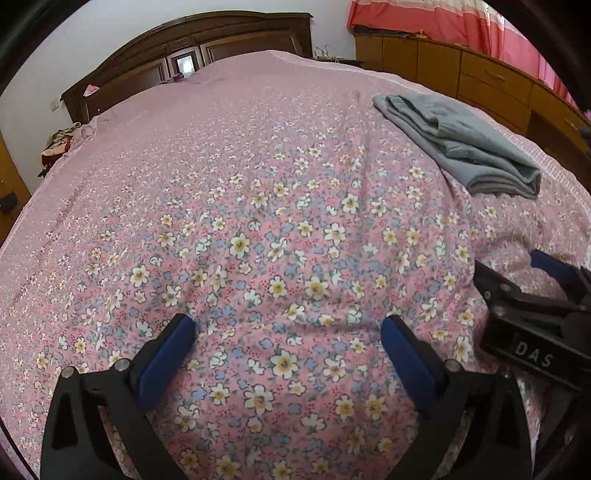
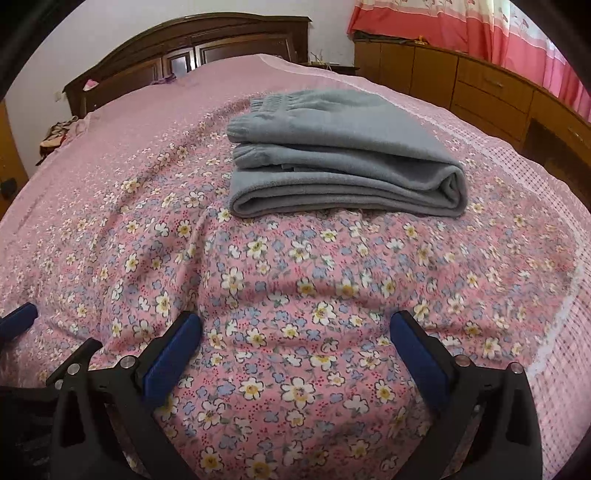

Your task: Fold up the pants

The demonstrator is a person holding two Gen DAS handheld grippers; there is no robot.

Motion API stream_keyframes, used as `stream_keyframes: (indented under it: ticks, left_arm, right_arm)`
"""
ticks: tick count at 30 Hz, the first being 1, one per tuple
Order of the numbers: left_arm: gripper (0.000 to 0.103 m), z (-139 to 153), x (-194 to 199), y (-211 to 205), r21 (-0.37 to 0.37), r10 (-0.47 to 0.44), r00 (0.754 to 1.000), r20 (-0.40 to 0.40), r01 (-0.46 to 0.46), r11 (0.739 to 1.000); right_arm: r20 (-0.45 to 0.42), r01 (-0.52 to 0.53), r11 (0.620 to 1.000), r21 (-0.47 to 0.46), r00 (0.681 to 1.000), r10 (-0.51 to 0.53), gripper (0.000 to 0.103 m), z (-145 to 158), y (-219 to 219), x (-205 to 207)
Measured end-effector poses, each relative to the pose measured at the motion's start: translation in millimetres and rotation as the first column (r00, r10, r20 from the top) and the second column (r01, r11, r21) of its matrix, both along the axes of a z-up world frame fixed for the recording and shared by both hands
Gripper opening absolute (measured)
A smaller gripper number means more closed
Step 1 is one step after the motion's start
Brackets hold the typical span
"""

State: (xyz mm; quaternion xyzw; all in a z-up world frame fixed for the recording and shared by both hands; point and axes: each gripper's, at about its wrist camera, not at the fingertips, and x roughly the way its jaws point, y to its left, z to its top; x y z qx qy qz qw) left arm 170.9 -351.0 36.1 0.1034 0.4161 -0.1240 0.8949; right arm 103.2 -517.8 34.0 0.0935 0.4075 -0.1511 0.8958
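Grey pants lie folded in a thick stack on the pink floral bedspread, elastic waistband toward the headboard. In the left wrist view the pants sit far to the upper right. My left gripper is open and empty, low over the bedspread, well short of the pants. My right gripper is open and empty, hovering over the bedspread in front of the pants' folded edge. The right gripper shows at the right edge of the left wrist view; a left fingertip shows at the far left of the right wrist view.
A dark wooden headboard stands at the far end of the bed. A wooden dresser runs along the right side under pink curtains. Crumpled clothes lie at the bed's far left corner.
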Motion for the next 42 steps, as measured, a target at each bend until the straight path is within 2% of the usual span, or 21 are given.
stream_keyframes:
  ticks: [5,15,22,25,28,37,42]
  left_arm:
    - [0.103,-1,5,-1,0.001,-0.004,1.0,-0.001,0.004,1.0]
    - [0.103,-1,6,-4,0.006,-0.002,1.0,0.0,0.002,1.0]
    - [0.103,-1,6,-4,0.006,-0.001,1.0,0.001,0.001,1.0]
    - [0.103,-1,6,-5,0.005,0.002,1.0,0.002,-0.002,1.0]
    - [0.103,-1,5,-4,0.002,0.001,1.0,0.005,-0.001,1.0]
    - [0.103,-1,6,-3,0.0,0.0,1.0,0.002,0.0,1.0]
    - [0.103,-1,5,-4,0.003,-0.002,1.0,0.002,0.002,1.0]
  right_arm:
    - [-0.004,0.01,0.999,-0.039,1.0,-0.01,0.103,2,5,1]
    - [0.016,0.017,1.0,-0.015,1.0,-0.017,0.103,2,8,0]
    - [-0.005,0.05,0.995,-0.092,0.999,-0.051,0.103,5,30,13]
    - [0.016,0.047,0.999,-0.018,0.999,-0.046,0.103,4,25,13]
    - [0.012,0.047,0.998,-0.048,0.999,-0.047,0.103,4,28,11]
    - [-0.02,0.023,0.999,-0.023,1.0,-0.024,0.103,7,15,9]
    - [-0.058,0.039,0.994,-0.107,0.997,-0.045,0.103,10,24,11]
